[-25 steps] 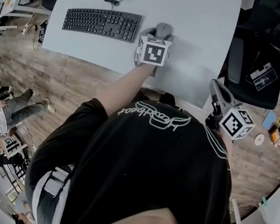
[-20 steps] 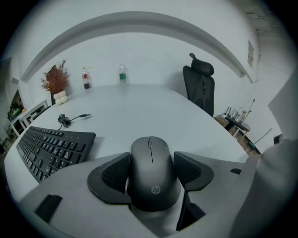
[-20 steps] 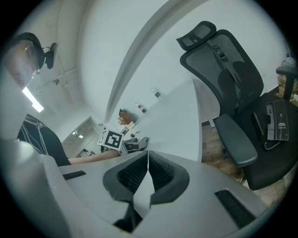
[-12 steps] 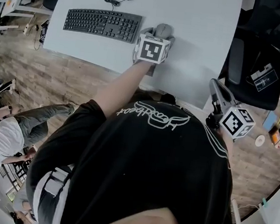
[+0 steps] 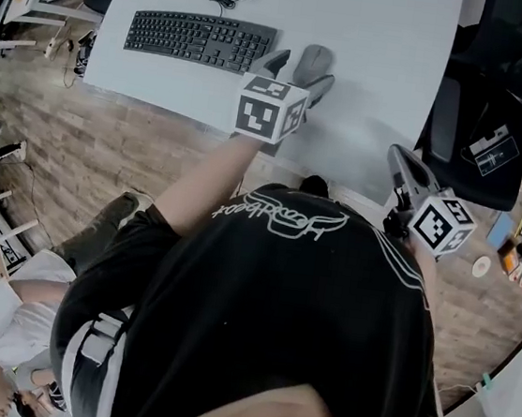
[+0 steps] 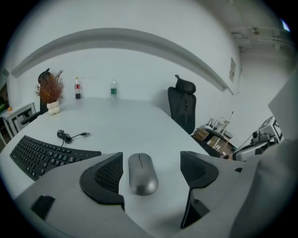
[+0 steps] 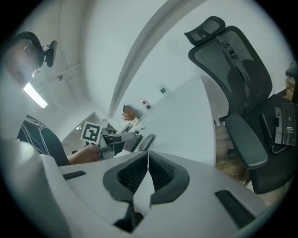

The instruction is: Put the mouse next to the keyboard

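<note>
The grey oval mouse [image 6: 142, 173] lies on the white bench [image 5: 376, 38] just right of the black keyboard [image 5: 198, 40], between the left gripper's [image 6: 152, 171] wide-spread fingers [image 6: 104, 179], closer to the left one. Beyond the bench's near edge, the right gripper's [image 7: 146, 174] fingers are pressed together, empty.

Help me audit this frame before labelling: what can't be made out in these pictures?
- Left gripper view: keyboard, near side covered by the body of the left tool.
- Left gripper view: two bottles, labels too small to read.
- Head view: left tool's jaws partly covered by its marker cube.
- Right gripper view: mouse too small to judge its gap to the keyboard.
</note>
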`<action>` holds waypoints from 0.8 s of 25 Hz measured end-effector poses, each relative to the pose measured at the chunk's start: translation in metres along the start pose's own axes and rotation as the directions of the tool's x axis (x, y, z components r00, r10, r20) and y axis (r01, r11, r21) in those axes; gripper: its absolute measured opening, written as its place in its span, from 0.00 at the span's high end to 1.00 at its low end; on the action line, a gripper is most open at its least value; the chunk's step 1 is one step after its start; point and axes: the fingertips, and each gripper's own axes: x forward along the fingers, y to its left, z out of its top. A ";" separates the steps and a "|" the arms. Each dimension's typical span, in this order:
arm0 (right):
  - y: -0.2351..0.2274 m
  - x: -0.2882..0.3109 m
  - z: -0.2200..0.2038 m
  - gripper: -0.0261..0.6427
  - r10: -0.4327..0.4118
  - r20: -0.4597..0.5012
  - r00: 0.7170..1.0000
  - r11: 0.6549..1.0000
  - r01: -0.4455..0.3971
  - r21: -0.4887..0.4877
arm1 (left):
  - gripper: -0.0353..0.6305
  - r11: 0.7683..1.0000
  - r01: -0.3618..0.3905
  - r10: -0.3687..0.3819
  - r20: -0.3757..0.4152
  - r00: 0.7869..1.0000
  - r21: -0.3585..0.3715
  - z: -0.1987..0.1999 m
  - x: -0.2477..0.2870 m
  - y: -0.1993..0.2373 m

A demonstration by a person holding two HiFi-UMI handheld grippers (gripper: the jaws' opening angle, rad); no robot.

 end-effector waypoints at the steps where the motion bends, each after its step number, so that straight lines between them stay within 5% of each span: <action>1: 0.004 0.002 0.001 0.95 0.003 -0.002 1.000 1.000 -0.003 -0.010 | 0.35 1.000 0.016 -0.016 0.001 1.000 0.012 0.001 -0.009 -0.004; 3: 0.015 0.006 0.004 0.94 0.013 -0.002 1.000 0.999 -0.013 -0.043 | 0.38 0.998 0.052 -0.052 0.001 0.999 0.033 0.001 -0.029 -0.012; 10: 0.073 0.016 0.003 0.94 0.048 -0.005 0.999 0.990 -0.049 -0.132 | 0.88 0.973 0.229 -0.224 0.137 0.965 -0.018 0.004 -0.108 -0.031; 17: 0.158 0.016 -0.009 0.94 0.117 0.028 0.993 0.968 -0.108 -0.227 | 0.94 0.897 0.439 -0.440 0.223 0.870 0.060 -0.012 -0.192 -0.060; 20: 0.192 0.011 -0.018 0.94 0.106 0.045 0.993 0.951 -0.088 -0.296 | 0.94 0.877 0.474 -0.479 0.226 0.848 0.077 -0.025 -0.222 -0.063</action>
